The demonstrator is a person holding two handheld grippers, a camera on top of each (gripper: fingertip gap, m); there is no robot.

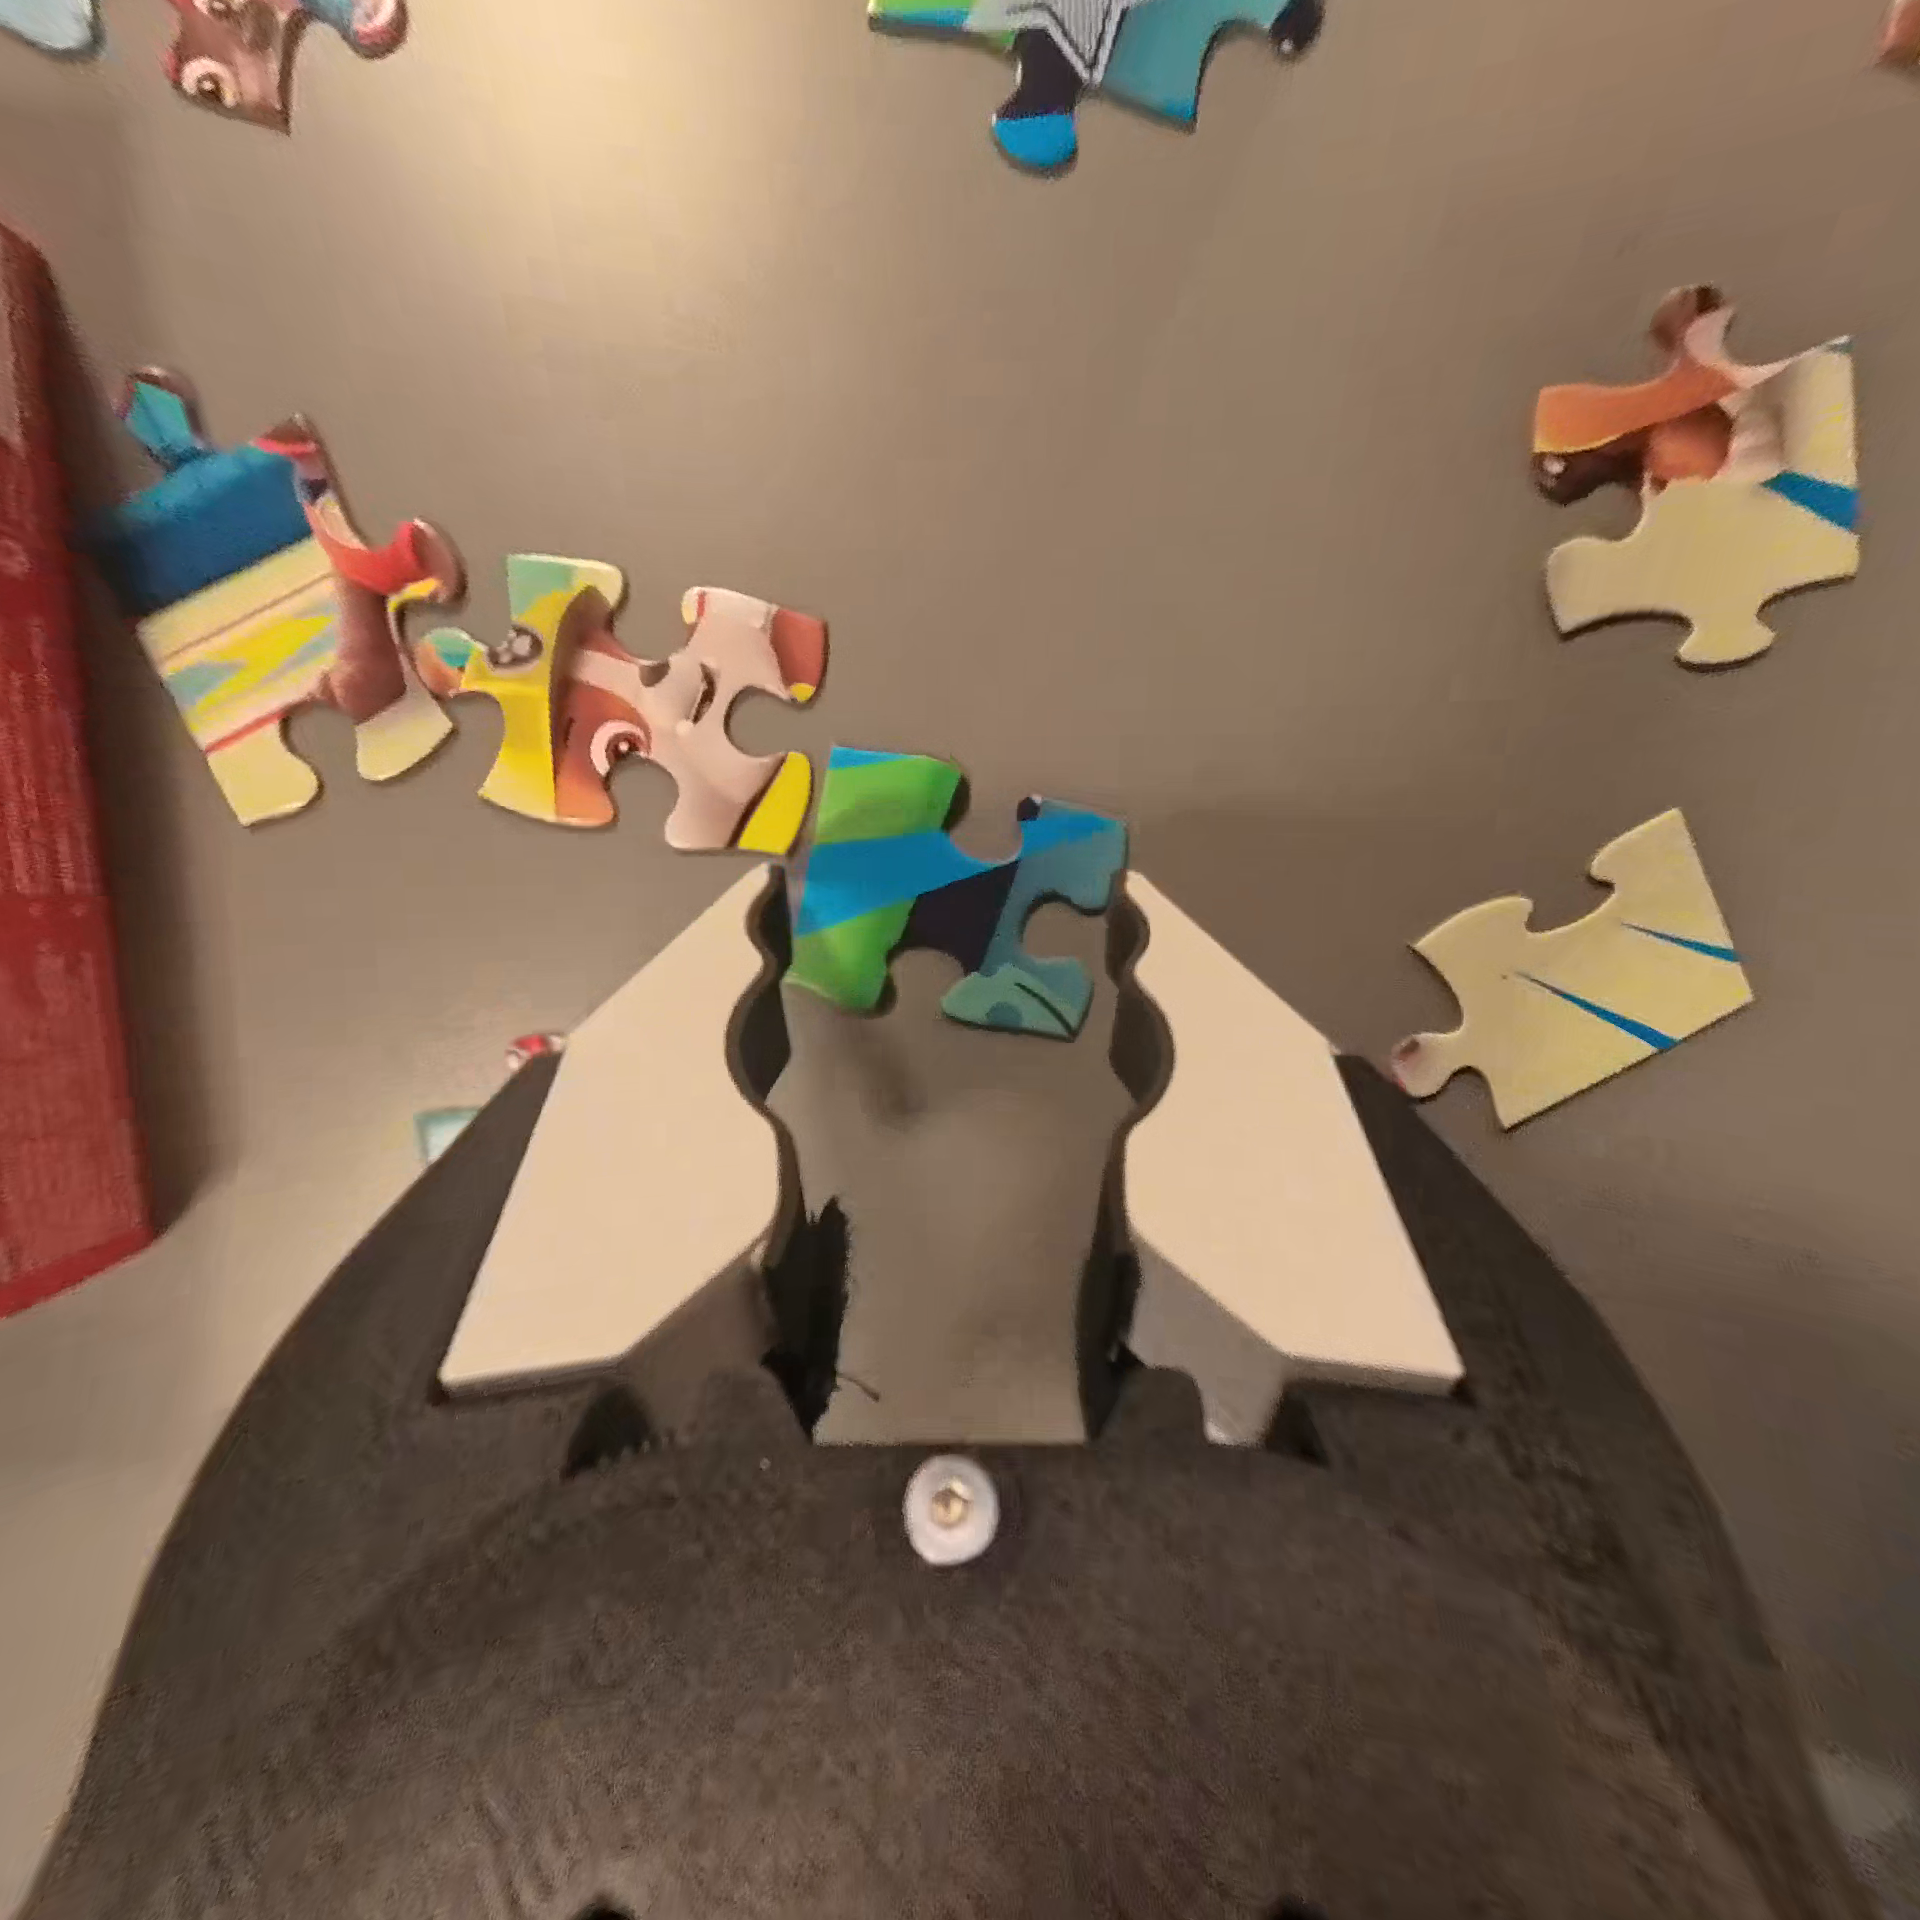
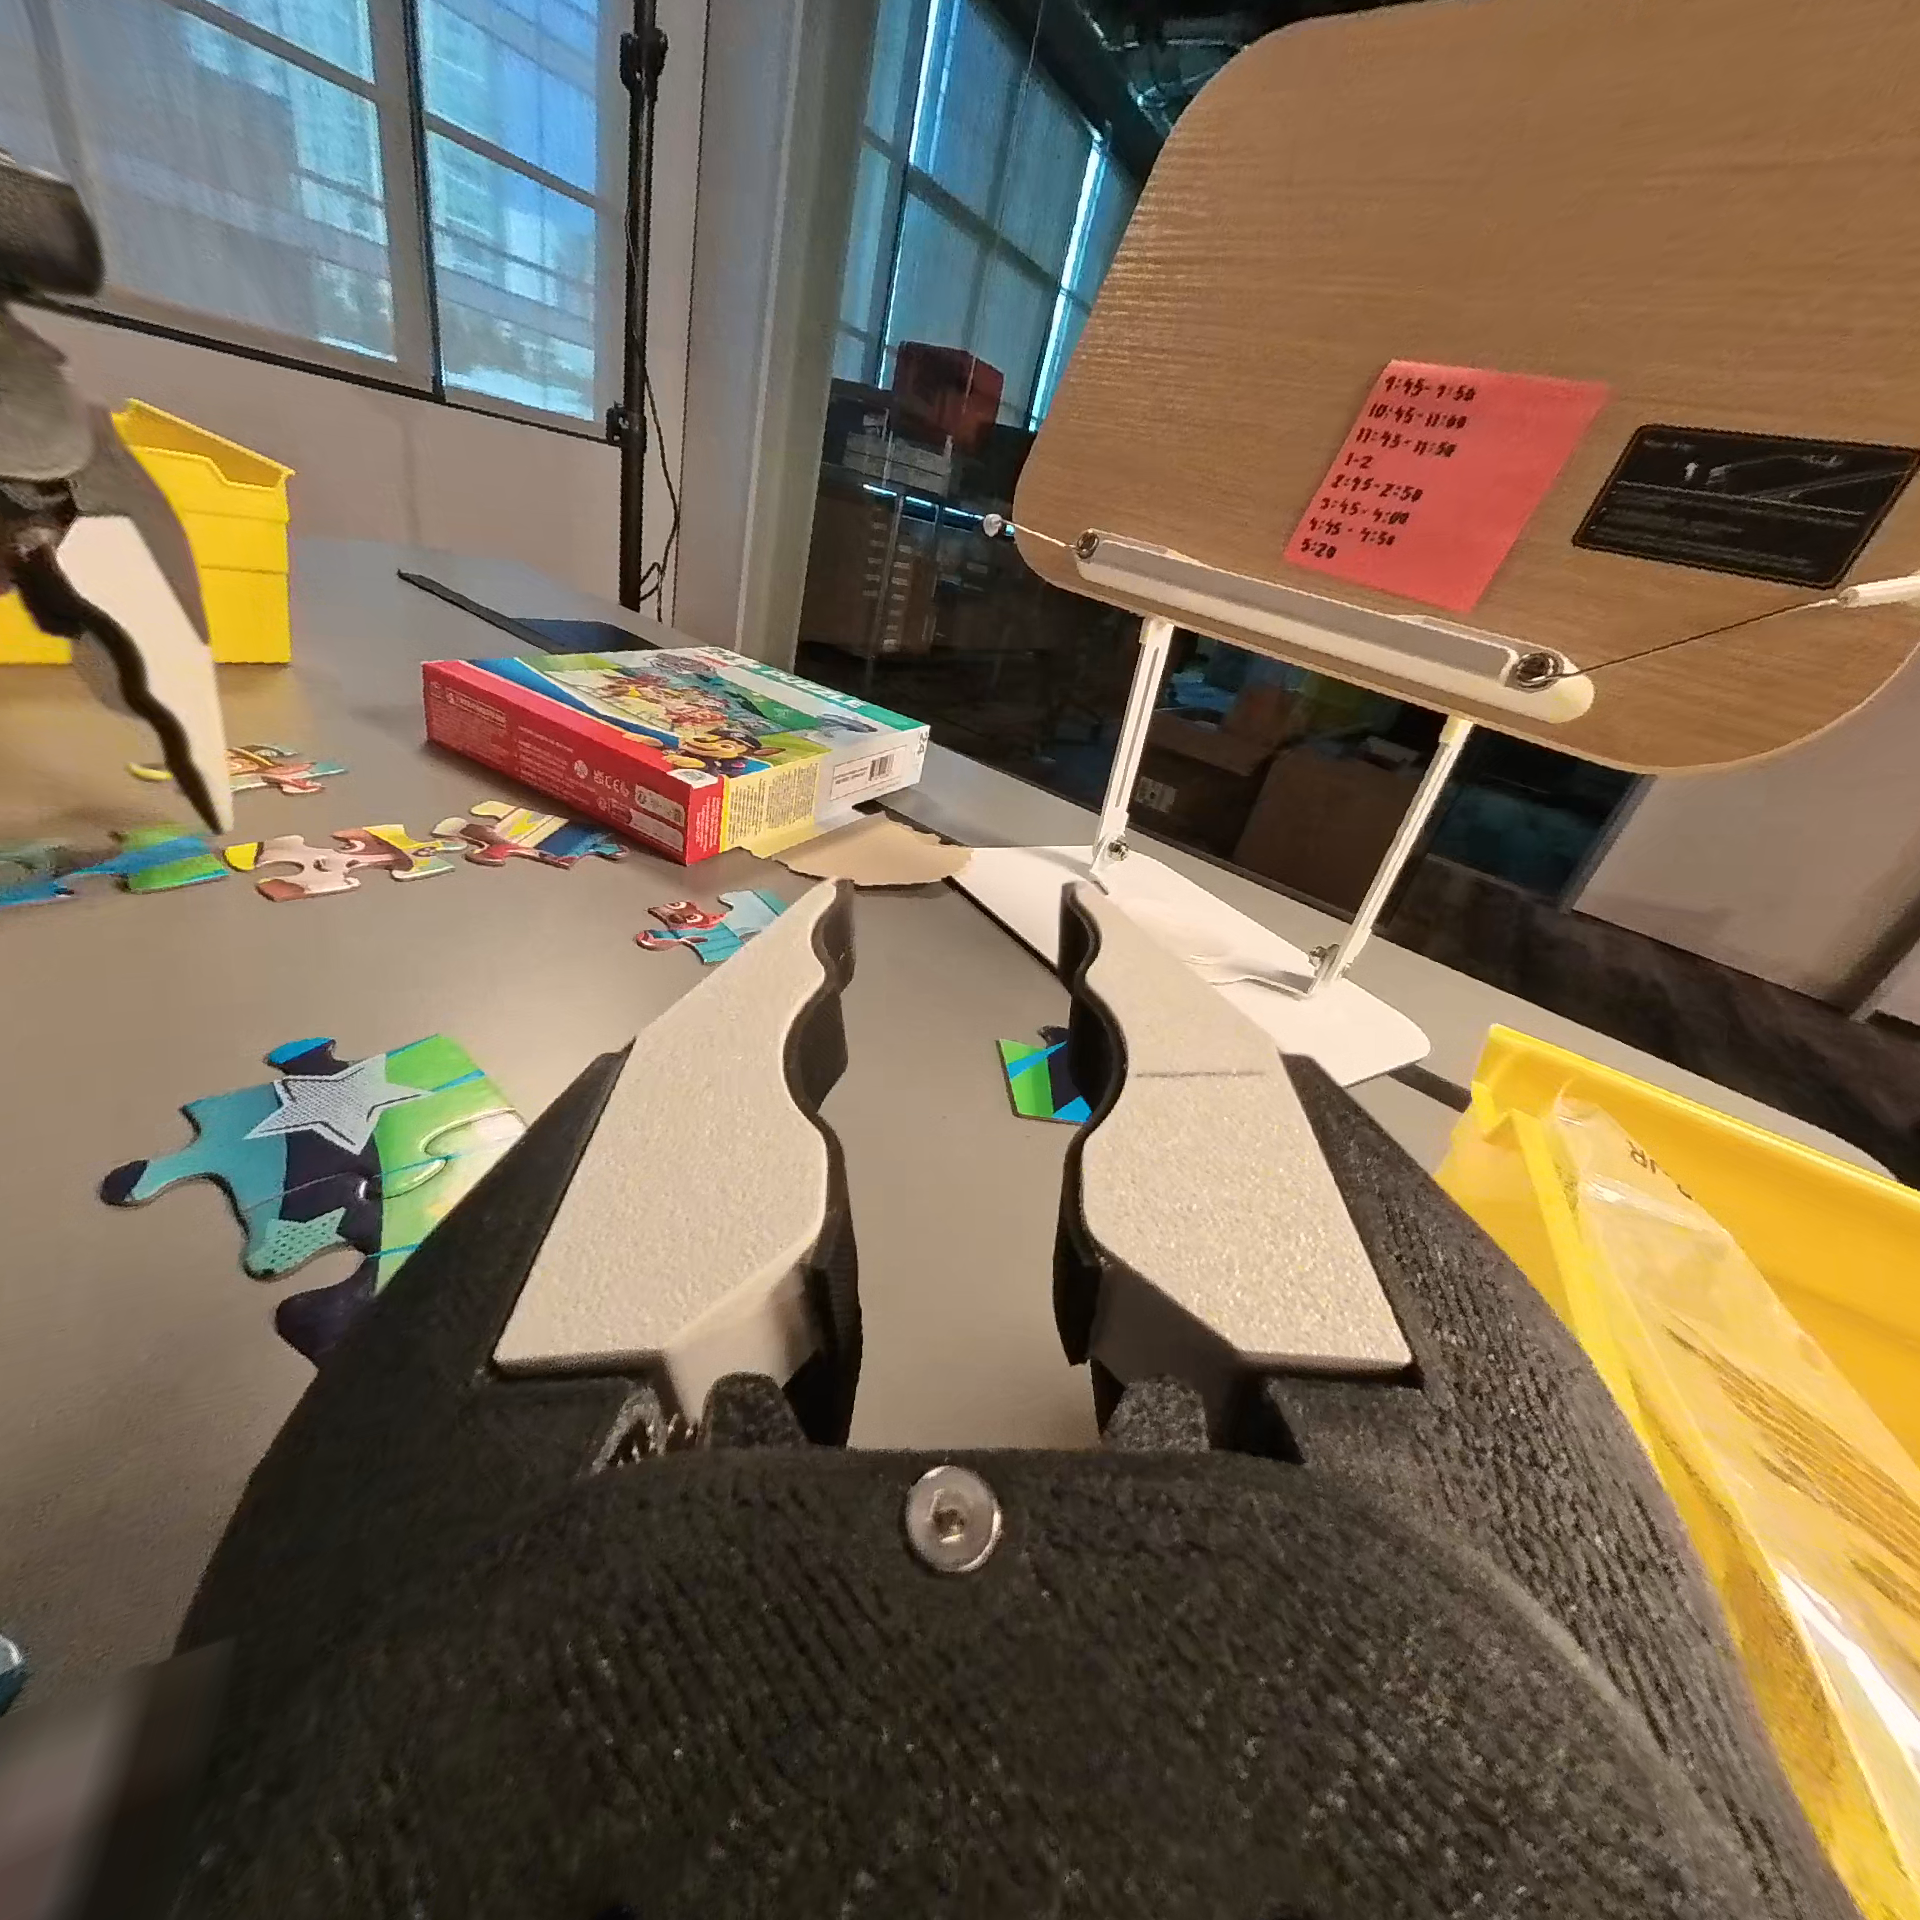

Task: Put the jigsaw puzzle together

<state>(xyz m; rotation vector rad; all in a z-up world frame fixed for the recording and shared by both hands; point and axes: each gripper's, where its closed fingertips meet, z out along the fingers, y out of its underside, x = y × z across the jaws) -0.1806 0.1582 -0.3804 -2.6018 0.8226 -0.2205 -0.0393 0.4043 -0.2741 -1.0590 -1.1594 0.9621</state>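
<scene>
Left wrist view looks almost straight down on the grey table (image 1: 1039, 468), where the left gripper (image 1: 945, 883) stands spread over a green and blue puzzle piece (image 1: 935, 894). That piece lies flat between the fingertips; the blur makes it unclear whether either pad touches it, and nothing is pinched. At ten o'clock from it sits a yellow and brown piece (image 1: 644, 707), its corner just beside the green one, and farther out the same way a blue and cream piece (image 1: 249, 623) hooks onto that one. Two cream pieces lie at two and three o'clock, and a red box edge (image 1: 52, 779) runs down the nine o'clock side.

Only the right wrist view shows the room: windows, a wooden board on a white stand (image 2: 1507, 364) bearing a pink note, and yellow bins (image 2: 1714, 1247) at four o'clock. It also shows the whole puzzle box (image 2: 665, 748) lying flat at eleven o'clock. The right gripper (image 2: 956, 899) hangs above the table with its jaws apart and nothing between them. A green and blue corner piece (image 2: 1039, 1081) peeks out beside its right finger, and a joined cluster with a grey star (image 2: 312, 1143) lies at nine o'clock. The left gripper's tip shows at far left, down by the row of pieces.
</scene>
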